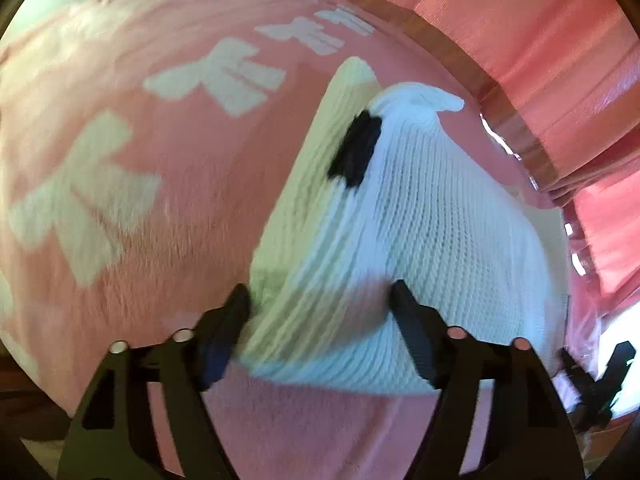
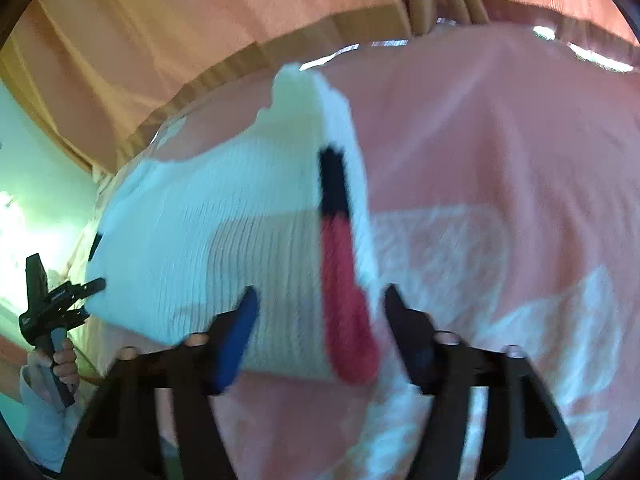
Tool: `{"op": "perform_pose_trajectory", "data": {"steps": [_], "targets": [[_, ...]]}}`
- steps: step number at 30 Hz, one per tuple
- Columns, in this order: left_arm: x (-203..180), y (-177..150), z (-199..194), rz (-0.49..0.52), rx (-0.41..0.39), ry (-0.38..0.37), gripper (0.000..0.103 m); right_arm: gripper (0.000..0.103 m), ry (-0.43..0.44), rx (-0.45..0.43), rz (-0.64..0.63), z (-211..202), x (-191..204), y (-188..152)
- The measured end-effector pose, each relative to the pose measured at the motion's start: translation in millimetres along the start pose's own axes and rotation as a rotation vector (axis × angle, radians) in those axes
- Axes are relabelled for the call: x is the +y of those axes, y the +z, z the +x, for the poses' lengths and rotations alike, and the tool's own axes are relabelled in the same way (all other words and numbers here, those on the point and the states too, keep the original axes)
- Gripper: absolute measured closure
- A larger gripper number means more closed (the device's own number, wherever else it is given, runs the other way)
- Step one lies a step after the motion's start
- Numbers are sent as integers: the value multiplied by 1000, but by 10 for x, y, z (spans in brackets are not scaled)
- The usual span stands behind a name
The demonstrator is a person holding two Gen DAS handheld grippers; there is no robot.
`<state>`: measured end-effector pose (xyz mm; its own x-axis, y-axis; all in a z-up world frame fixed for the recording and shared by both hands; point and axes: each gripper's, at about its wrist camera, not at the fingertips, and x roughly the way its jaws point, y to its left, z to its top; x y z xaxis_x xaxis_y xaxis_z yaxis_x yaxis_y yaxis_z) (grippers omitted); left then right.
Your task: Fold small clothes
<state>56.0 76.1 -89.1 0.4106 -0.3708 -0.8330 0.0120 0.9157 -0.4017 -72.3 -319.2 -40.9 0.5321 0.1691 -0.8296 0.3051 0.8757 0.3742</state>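
The left gripper [image 1: 320, 300] stands with its two black fingers spread apart, and the near edge of the white ribbed knit garment [image 1: 400, 240] bunches between them. The fabric presses against the left finger, but whether the fingers are closing on it or letting it go I cannot tell. Ahead of this claw the knit rises in a soft ridge with a black patch [image 1: 356, 152], lying on the pink blanket with white bow shapes [image 1: 120, 160], a wide soft bed that suits folding.

The right gripper [image 2: 318, 300] also has its fingers parted. Between them runs the garment's black-and-red stripe [image 2: 340, 280], likely a seam line to fold along. To its far left, the other gripper meets the knit's opposite edge.
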Motion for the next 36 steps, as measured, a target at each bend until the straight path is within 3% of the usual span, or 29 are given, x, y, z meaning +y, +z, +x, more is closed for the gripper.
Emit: {"op": "perform_pose_trajectory", "data": {"steps": [1,2,3,6,8,11,13,15,17,19,21,23,26,29,32,33,34,35,36], "targets": [[0,-10,-6,9,-2,4,54,94,-7,7,-10,20,37,-40],[-13,-8,-2,26,6,-3,71,95,-20,13,-24,34,71,-62],[-32,-3,-18,38,11,-23,79,95,-30,-3,-39,-1,116,-66],[-91,-51,-245,78,-29,-17,84,96,-1,-104,-74,-370,234,-40],[-68,-135,-388,91,-6,4,85,96,-13,-109,-59,-560,168,-119],[88,-284,-291,82,95,65,85,96,-81,-19,-29,-480,-10,-286],[130,-319,-194,83,128,97,84,96,-121,106,-1,-211,-121,-413],[97,-318,-199,96,130,111,79,95,-145,147,-24,-110,-91,-459],[9,-281,-310,109,113,117,77,88,-146,111,-53,-221,-5,-395],[-149,-185,-544,143,43,96,72,77,-151,74,-57,-350,51,-310],[-332,-38,-715,179,-41,93,49,62,-155,0,-87,-505,143,-136],[-518,152,-736,219,-102,90,34,42,-124,-50,-123,-545,215,102],[-852,474,-482,294,-135,118,29,39,-101,-88,-193,-358,337,498],[-1004,792,13,334,-112,177,28,39,-152,-84,-242,92,367,879],[-931,988,420,313,-67,178,54,39,-160,-65,-236,423,274,1035],[-890,1005,496,311,-50,175,75,41,-156,-47,-236,557,247,1070],[-849,1018,560,304,-30,175,89,71,-149,-34,-235,634,240,1082],[-815,1049,608,296,-14,172,96,95,-140,-21,-233,686,244,1085],[-820,1058,596,290,-27,165,96,95,-129,-22,-217,702,264,1112]]}}
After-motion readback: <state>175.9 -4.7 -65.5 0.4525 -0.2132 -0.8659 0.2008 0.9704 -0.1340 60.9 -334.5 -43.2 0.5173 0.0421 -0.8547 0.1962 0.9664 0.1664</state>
